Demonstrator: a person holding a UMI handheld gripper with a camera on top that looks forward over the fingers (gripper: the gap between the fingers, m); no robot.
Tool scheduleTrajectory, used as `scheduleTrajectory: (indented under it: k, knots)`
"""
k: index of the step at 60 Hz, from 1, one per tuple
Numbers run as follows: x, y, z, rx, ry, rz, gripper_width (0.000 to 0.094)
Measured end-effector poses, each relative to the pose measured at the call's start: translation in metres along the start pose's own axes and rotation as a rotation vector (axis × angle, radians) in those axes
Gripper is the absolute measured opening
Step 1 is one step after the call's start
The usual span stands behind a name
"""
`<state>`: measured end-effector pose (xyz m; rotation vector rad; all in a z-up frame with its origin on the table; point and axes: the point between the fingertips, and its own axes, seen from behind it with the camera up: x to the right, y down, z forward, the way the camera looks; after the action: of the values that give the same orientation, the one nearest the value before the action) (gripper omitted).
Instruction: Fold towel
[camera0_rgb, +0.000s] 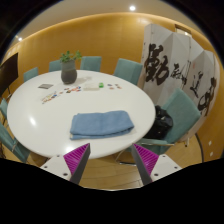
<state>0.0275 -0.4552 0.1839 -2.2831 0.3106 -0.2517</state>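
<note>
Nearest the camera, the gripper (111, 163) hung above the floor with its two fingers spread well apart and nothing held between them; each finger carried a magenta pad (77, 158) on its inner face. The fingertips sat just short of the near edge of a round white table (60, 125), not touching it. On the table, just ahead of the fingers and a little toward the left one, lay the blue towel (101, 124), already folded into a flat, roughly rectangular bundle, resting near the table's near rim and clear of the gripper. Farther across the tabletop, well apart from the towel, a scatter of small items (78, 89) lay in a loose row; they were too small to identify. Beyond them, near the far side of the table, stood a potted plant (68, 67) in a grey pot, upright. Teal chairs (127, 69) ringed the table, several along its far side and one closer on the right, where a dark object, unclear in shape, sat beside it. Farther back on the right stood white folding screen panels (180, 68) painted with large black brush characters. Behind everything ran a warm orange wall (100, 40), with small bright ceiling lights above.
</note>
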Motion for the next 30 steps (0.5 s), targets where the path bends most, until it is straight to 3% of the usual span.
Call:
scheduleTrajectory:
  k: [13, 30]
  knots:
    - [-0.157, -0.009, 0.106, 0.025, -0.152, -0.021, 0.0867]
    - [-0.212, -0.024, 0.247, 0.033, -0.125, -0.088, 0.0867]
